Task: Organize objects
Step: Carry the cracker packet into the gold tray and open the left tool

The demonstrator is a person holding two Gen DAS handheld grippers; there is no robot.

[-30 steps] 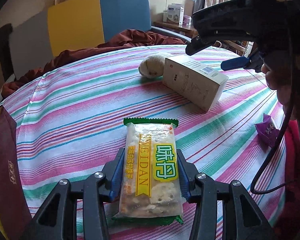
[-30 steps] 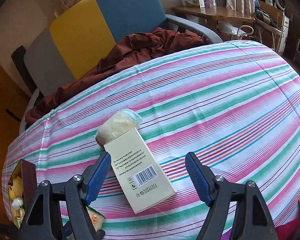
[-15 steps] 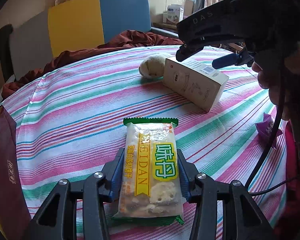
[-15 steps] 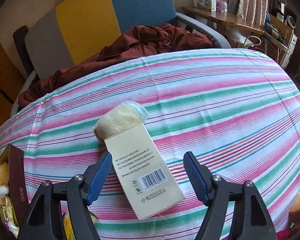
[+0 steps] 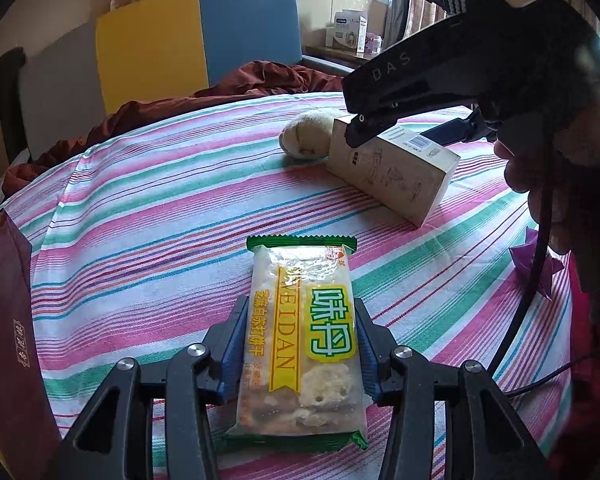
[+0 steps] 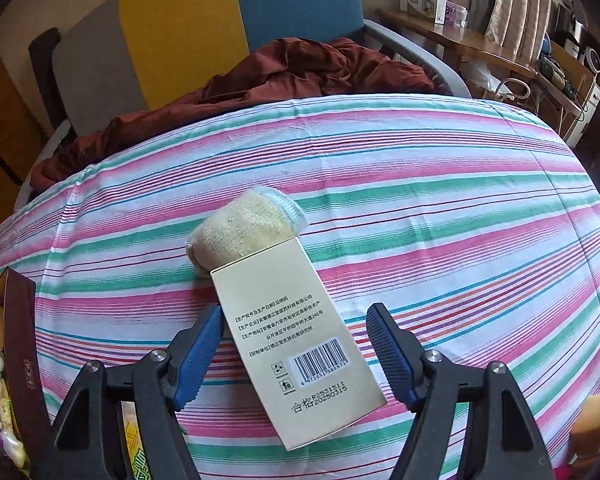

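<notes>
A: What is lying ahead of the grippers, largest item first?

B: The worktop [image 6: 420, 200], draped in a striped cloth, is filling both views. A dark red box [image 5: 8, 340] is sitting at the far left of the left gripper, with small wrapped items showing inside it in the right wrist view.

A: And the cream carton?

B: The cream carton [image 6: 296, 344] is lying flat between the fingers of the right gripper [image 6: 296, 348], its barcode face upward. The blue pads are standing wide apart; the left pad is close to the carton's edge, the right pad is clear of it.

A: Status of the left gripper?

B: The left gripper [image 5: 300, 344] is clamping the snack packet [image 5: 300, 340] across its width, both pads pressing on the wrapper, the green-edged end pointing away from the gripper.

A: Smaller items?

B: A rolled beige sock [image 6: 244, 232] is lying just beyond the carton's far end, touching it. A purple wrapper [image 5: 534, 264] is lying to the right of the left gripper, well apart from the packet.
</notes>
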